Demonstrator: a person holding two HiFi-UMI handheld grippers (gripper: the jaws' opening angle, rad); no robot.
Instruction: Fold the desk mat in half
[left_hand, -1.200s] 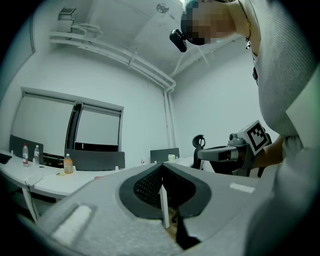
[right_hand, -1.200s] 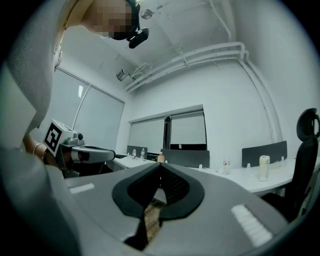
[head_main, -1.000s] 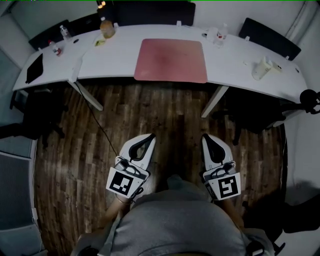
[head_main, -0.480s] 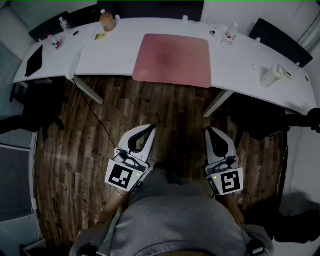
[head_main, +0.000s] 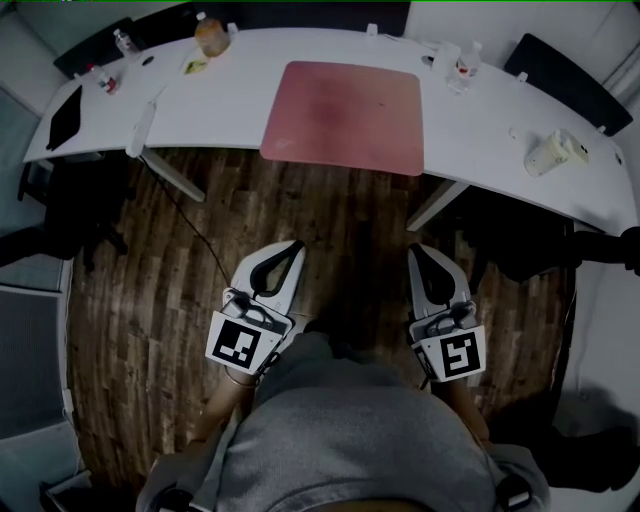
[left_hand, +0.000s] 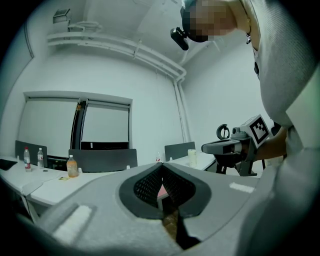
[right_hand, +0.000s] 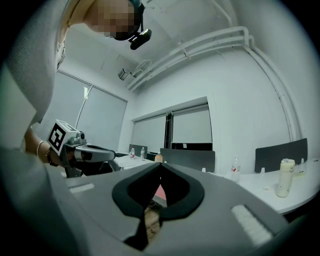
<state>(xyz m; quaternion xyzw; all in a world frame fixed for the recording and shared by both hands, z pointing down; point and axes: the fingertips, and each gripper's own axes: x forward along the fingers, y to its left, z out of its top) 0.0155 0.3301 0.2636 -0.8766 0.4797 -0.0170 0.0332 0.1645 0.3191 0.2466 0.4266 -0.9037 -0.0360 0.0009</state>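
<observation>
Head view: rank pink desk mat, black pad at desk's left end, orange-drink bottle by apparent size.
pink desk mat, largest by far
black pad
orange-drink bottle, smallest, though it is seen from above at the far edge, so less sure

I moved in: the flat pink rectangular desk mat (head_main: 342, 115) on the white desk (head_main: 480, 130) now lies nearer ahead of left gripper (head_main: 292, 248) and right gripper (head_main: 416, 252).

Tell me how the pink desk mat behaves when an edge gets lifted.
The thin pink rectangular desk mat lies flat on the white table, so it probably flexes easily. Being broad, it would likely sag between grips.
</observation>
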